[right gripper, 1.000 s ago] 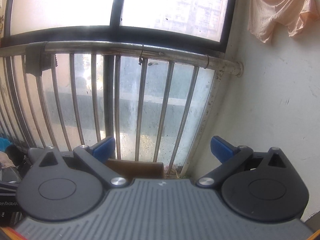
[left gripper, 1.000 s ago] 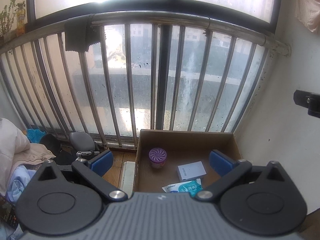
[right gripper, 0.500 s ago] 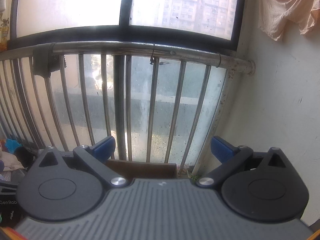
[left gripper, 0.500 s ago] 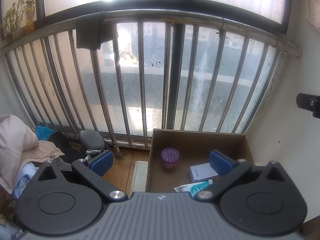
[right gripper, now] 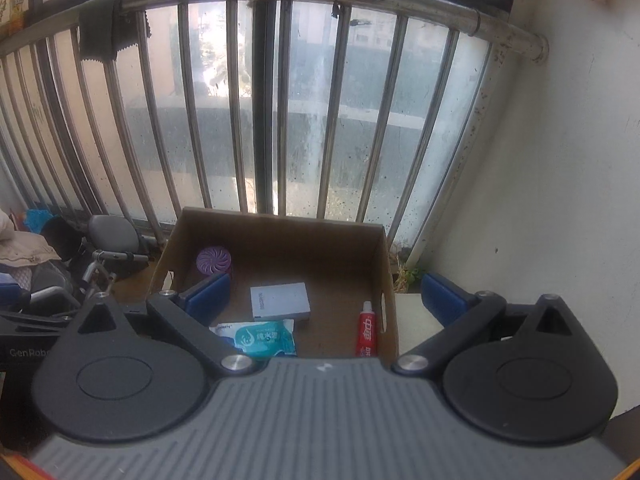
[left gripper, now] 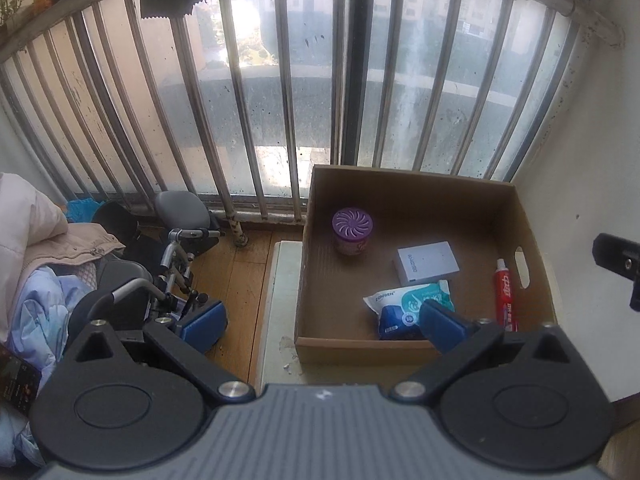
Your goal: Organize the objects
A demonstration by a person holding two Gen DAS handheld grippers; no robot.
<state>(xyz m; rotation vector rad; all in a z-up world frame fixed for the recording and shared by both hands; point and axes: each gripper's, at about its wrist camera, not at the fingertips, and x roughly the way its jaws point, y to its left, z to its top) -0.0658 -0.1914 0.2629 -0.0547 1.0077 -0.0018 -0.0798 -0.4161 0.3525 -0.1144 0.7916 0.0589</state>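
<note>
An open cardboard box (left gripper: 420, 196) (right gripper: 276, 226) stands in the corner by the railing. Inside it are a purple-lidded round jar (left gripper: 353, 231) (right gripper: 214, 260), a small white box (left gripper: 428, 262) (right gripper: 280, 301), a blue-and-white wipes pack (left gripper: 408, 306) (right gripper: 260, 338) and a red toothpaste tube (left gripper: 506, 294) (right gripper: 367, 334) along the right wall. My left gripper (left gripper: 320, 322) hangs open above the box's near left edge, holding nothing. My right gripper (right gripper: 326, 298) is open too, above the box's near side, with nothing between its fingers.
A metal railing (left gripper: 280, 100) with glass behind runs across the back. A white wall (right gripper: 560, 200) closes the right side. At the left are a folded wheeled frame with a grey seat (left gripper: 182, 210) and a pile of clothes (left gripper: 36, 248). A white ledge (left gripper: 280, 300) sits under the box.
Both cameras have tilted downward and moved nearer, so the box's whole inside and the toothpaste tube have come into view. Both grippers stay open.
</note>
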